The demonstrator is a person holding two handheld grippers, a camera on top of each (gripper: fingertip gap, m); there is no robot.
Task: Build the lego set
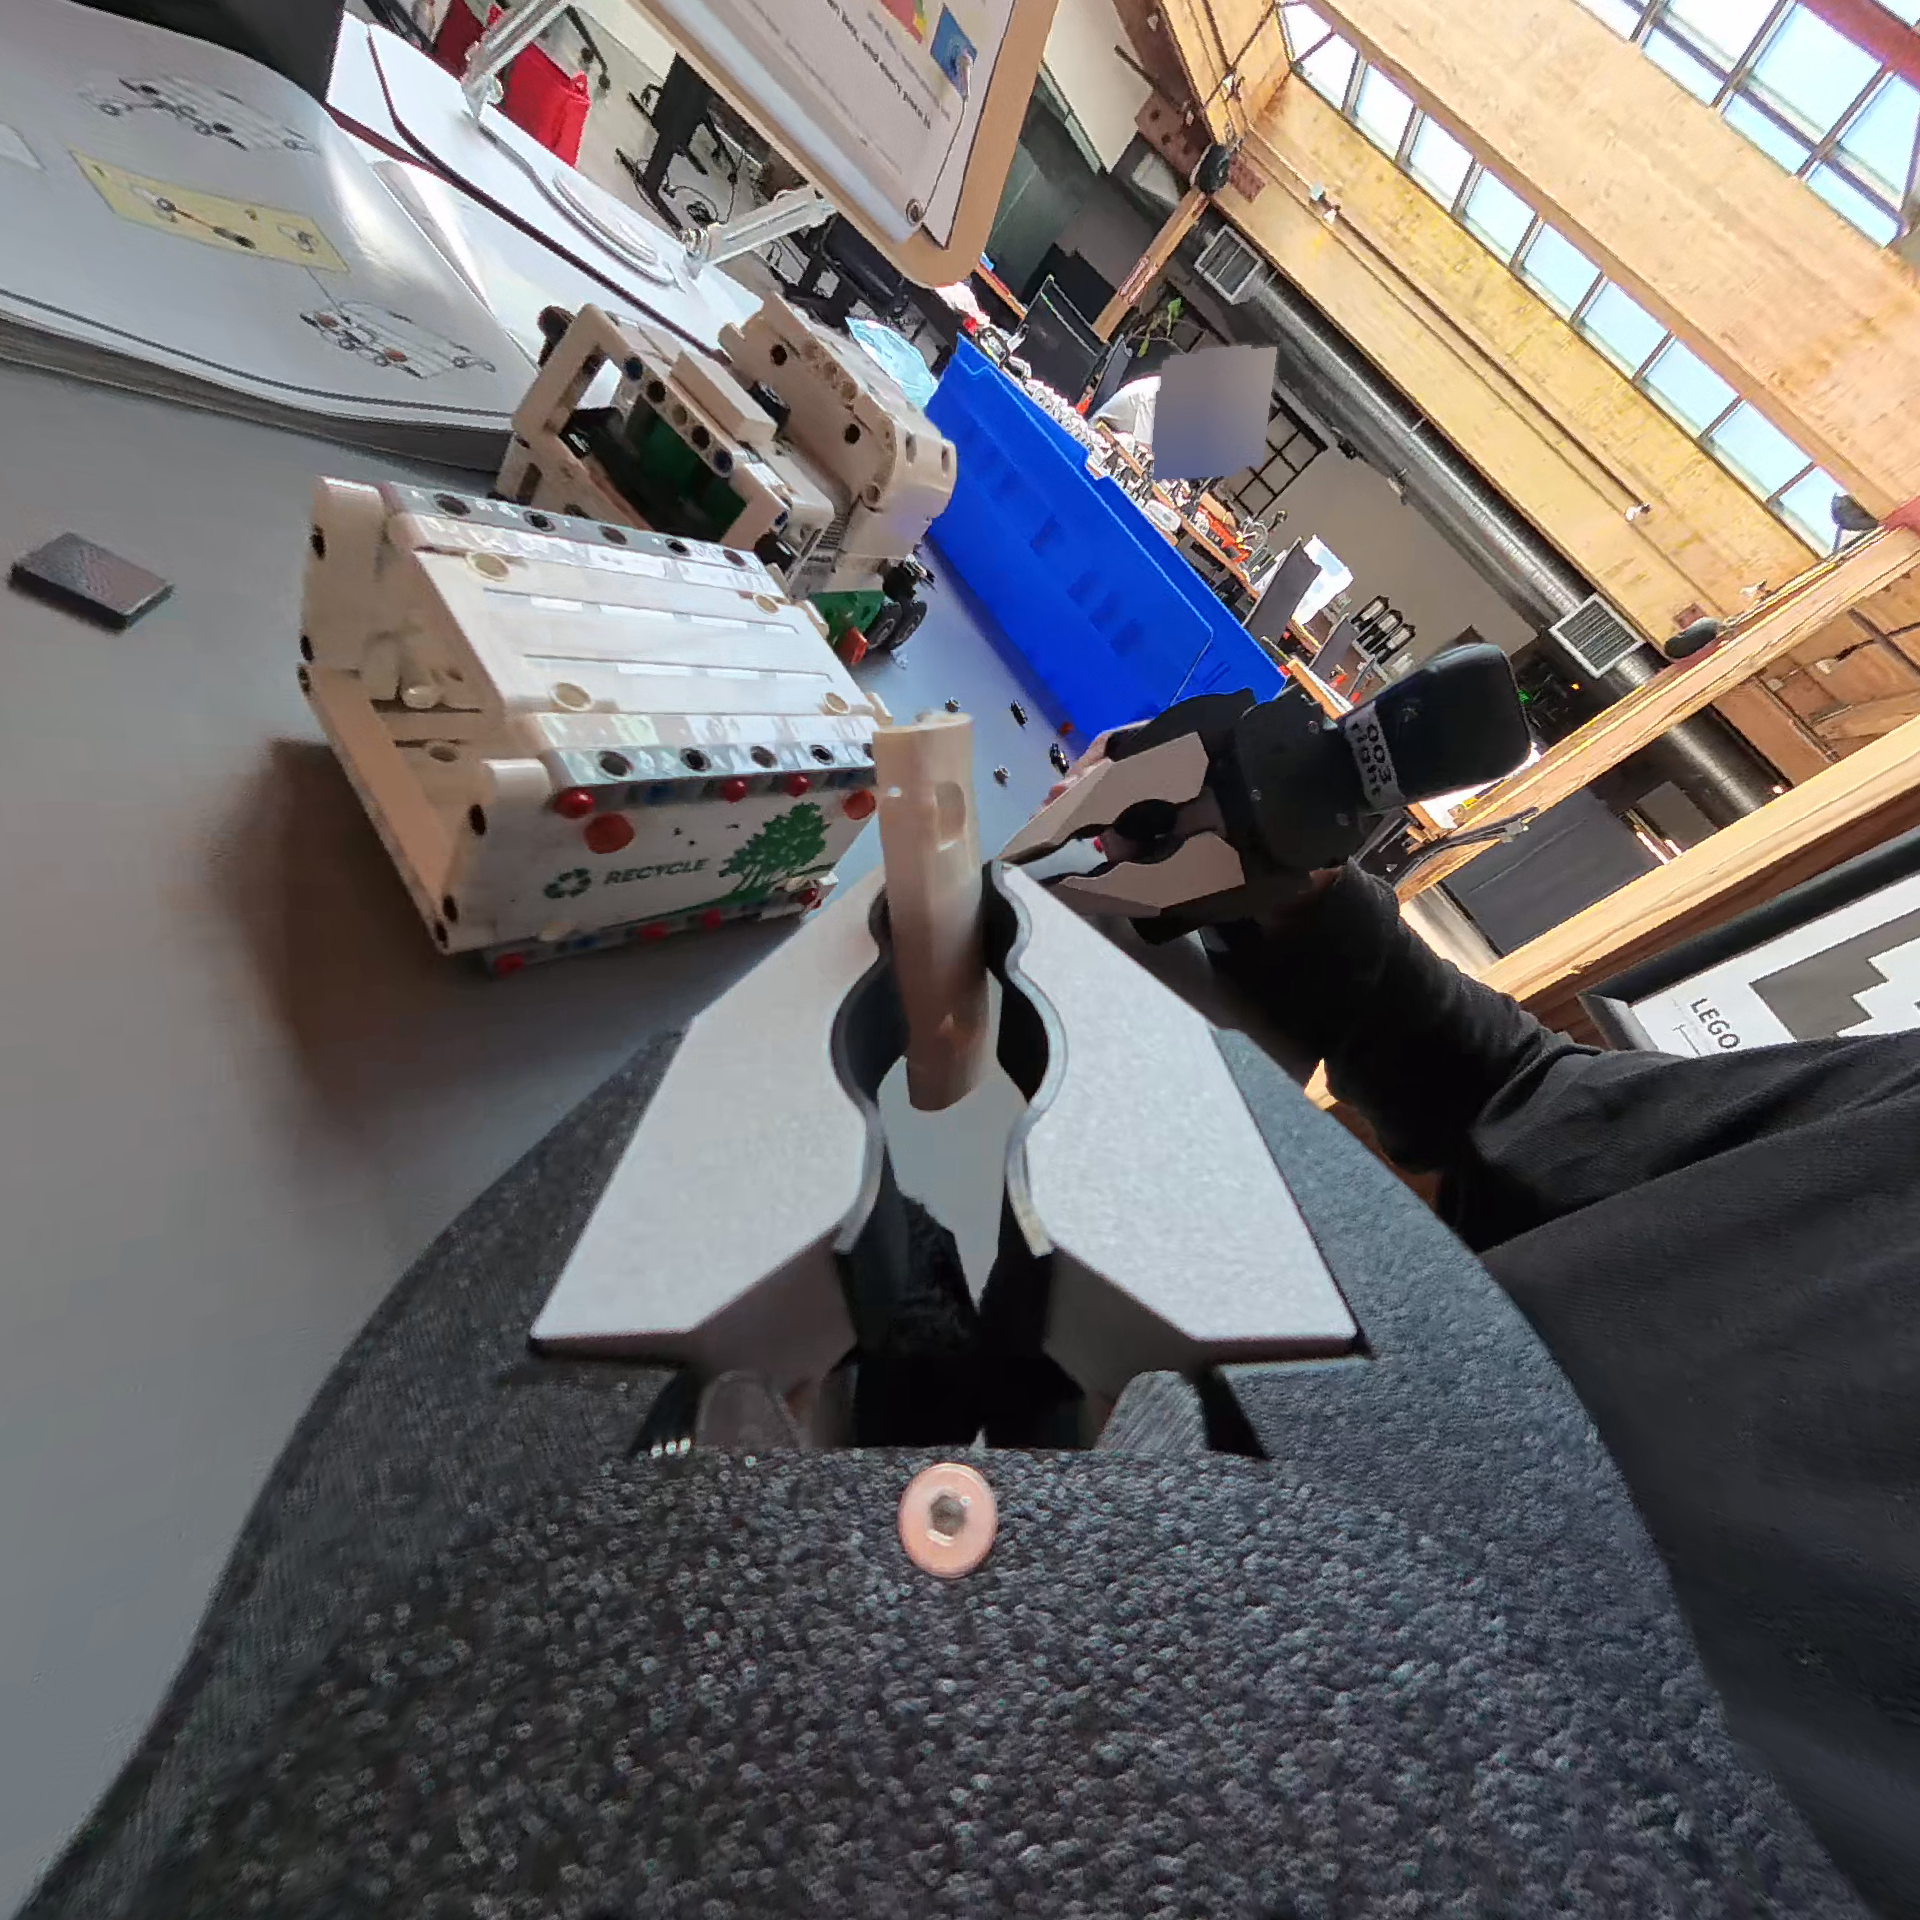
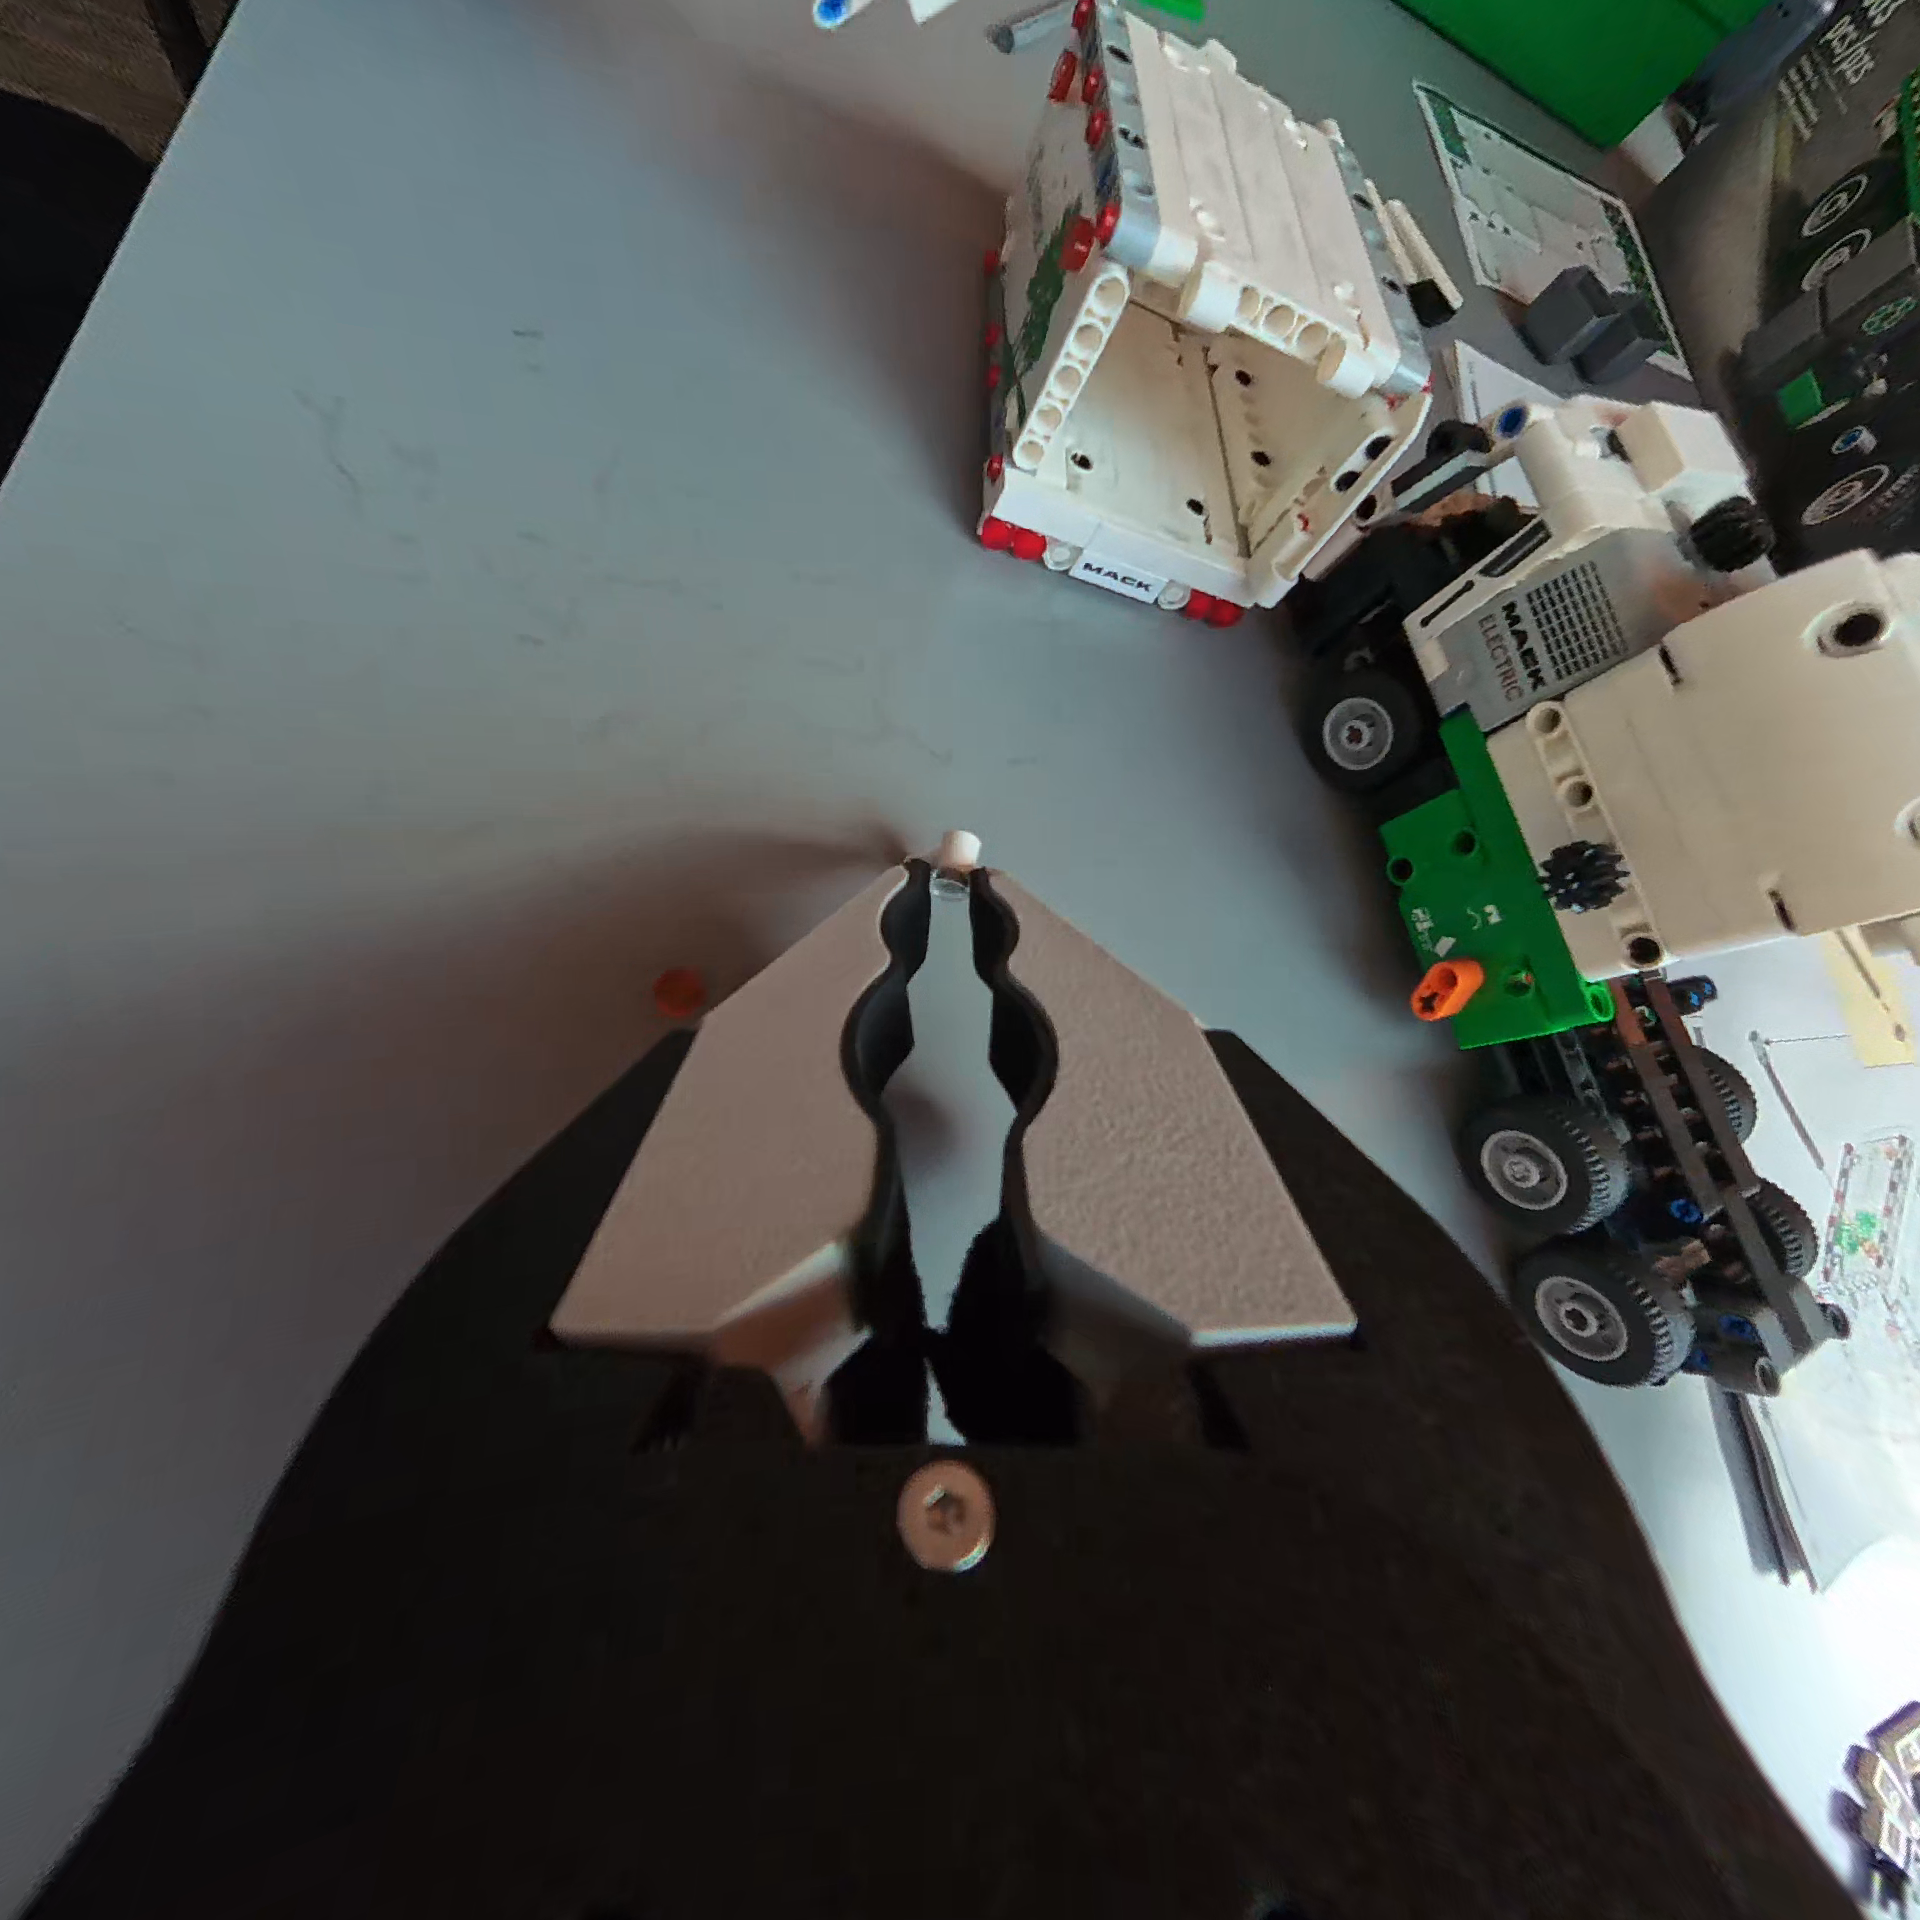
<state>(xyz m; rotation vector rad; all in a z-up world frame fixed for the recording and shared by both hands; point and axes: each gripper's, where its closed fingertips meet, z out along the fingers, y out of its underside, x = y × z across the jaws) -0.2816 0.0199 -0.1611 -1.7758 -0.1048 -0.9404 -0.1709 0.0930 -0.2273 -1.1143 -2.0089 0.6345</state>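
Note:
My left gripper (image 1: 940, 894) is shut on a long cream Lego beam (image 1: 930, 914) that sticks up between its fingertips, tilted, above the grey table. Just beyond it lies the white garbage body (image 1: 582, 717) with a green tree sticker, and behind that the white truck cab and chassis (image 1: 748, 457). My right gripper (image 2: 948, 883) is shut on a small white round piece (image 2: 956, 852), held above the table. The right gripper also shows in the left wrist view (image 1: 1122, 842), right of the beam. In the right wrist view the garbage body (image 2: 1195, 343) and the truck (image 2: 1558, 831) stand at the upper right.
An open instruction booklet (image 1: 208, 208) lies at the far left, a blue bin (image 1: 1081, 561) behind the truck, and a dark flat tile (image 1: 88, 577) on the table. A small orange piece (image 2: 677, 989) lies left of my right gripper. A sticker sheet (image 2: 1538, 229) and a dark box (image 2: 1849, 260) lie at the right. The gap from one gripper's tips to the other's is roughly 15 cm. My right tips are about 25 cm from the dark flat tile (image 1: 88, 577), my left tips only 15 cm.

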